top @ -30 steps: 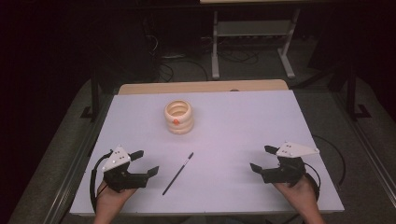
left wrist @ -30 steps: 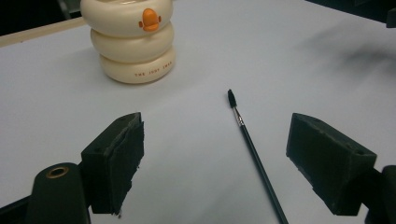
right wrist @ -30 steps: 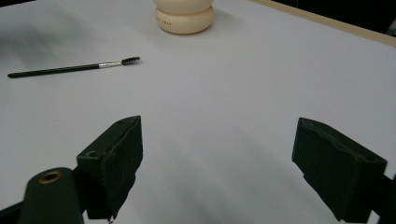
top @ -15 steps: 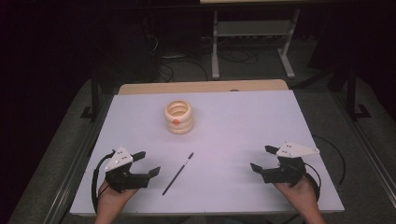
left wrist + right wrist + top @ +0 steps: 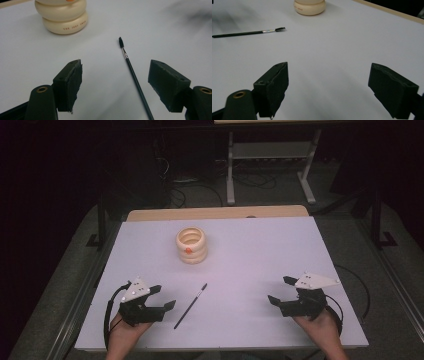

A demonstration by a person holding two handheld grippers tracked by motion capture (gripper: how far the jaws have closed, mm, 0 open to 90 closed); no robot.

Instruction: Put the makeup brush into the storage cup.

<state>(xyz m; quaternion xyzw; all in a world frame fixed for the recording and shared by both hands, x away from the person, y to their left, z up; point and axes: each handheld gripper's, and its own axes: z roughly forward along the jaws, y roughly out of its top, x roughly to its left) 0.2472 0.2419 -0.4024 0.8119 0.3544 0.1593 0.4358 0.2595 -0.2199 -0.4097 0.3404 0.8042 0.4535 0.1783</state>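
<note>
A thin black brush (image 5: pixel 190 305) lies on the white table, bristle end pointing toward the far side. In the left gripper view the brush (image 5: pixel 133 76) runs between my open jaws, nearer the right-hand one. A cream ribbed pot (image 5: pixel 191 245) with an orange spot stands beyond it; its base (image 5: pixel 62 18) carries small printed lettering. My left gripper (image 5: pixel 162 297) rests open near the front left, just left of the brush. At the front right my right gripper (image 5: pixel 280 290) is open with nothing in it. From there the brush (image 5: pixel 249 32) and pot (image 5: pixel 310 6) lie farther off.
The white table sheet (image 5: pixel 260 255) ends in a wooden strip (image 5: pixel 215 213) at the far edge. Dark floor with cables and a metal stand (image 5: pixel 270 160) lies beyond. A cable (image 5: pixel 357 292) trails from the right gripper.
The left gripper has shifted slightly toward the brush. The right gripper, the brush and the pot have stayed where they were.
</note>
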